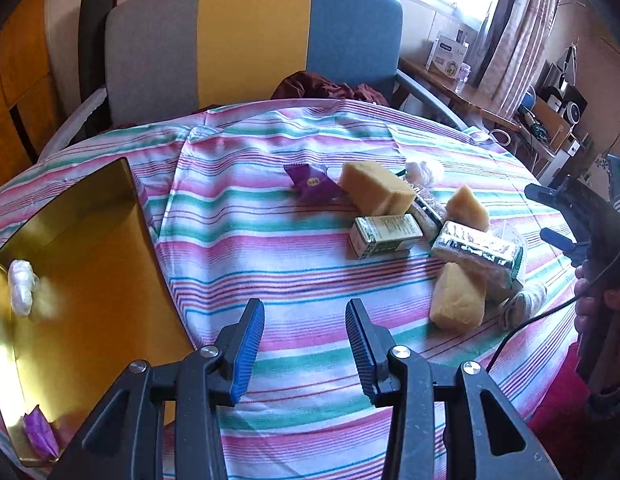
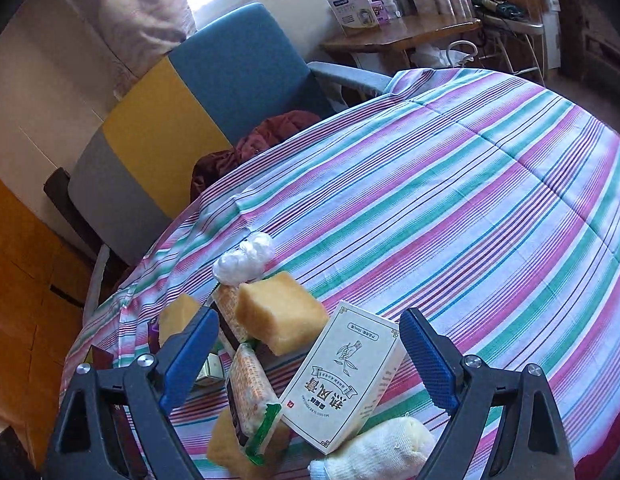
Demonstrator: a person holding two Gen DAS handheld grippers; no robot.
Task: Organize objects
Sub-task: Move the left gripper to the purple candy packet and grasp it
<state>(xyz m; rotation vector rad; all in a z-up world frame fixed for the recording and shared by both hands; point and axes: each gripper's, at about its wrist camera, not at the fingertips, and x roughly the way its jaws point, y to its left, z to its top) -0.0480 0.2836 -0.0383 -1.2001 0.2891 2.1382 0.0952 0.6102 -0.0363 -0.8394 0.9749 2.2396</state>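
A pile lies on the striped tablecloth [image 1: 293,276]: yellow sponges [image 1: 376,188], a small green-gold box [image 1: 384,236], a silver pack [image 1: 478,248], a purple wrapper [image 1: 312,184] and a rolled sock [image 1: 524,304]. A gold tray [image 1: 89,248] on the left holds a white wad [image 1: 21,288] and another purple wrapper [image 1: 39,436]. My left gripper [image 1: 305,346] hovers open over bare cloth beside the tray. My right gripper [image 2: 310,356] stands wide open over the pile. A cream box [image 2: 346,380] lies between its fingers, untouched, beside a sponge [image 2: 281,312] and a snack pack [image 2: 251,396].
A chair [image 1: 249,40] with a grey, yellow and blue back stands behind the table, with a maroon cloth [image 1: 330,86] on its seat. A wooden side table [image 2: 402,32] with boxes stands by the window. A hand [image 1: 598,300] holds the right gripper at the table's right edge.
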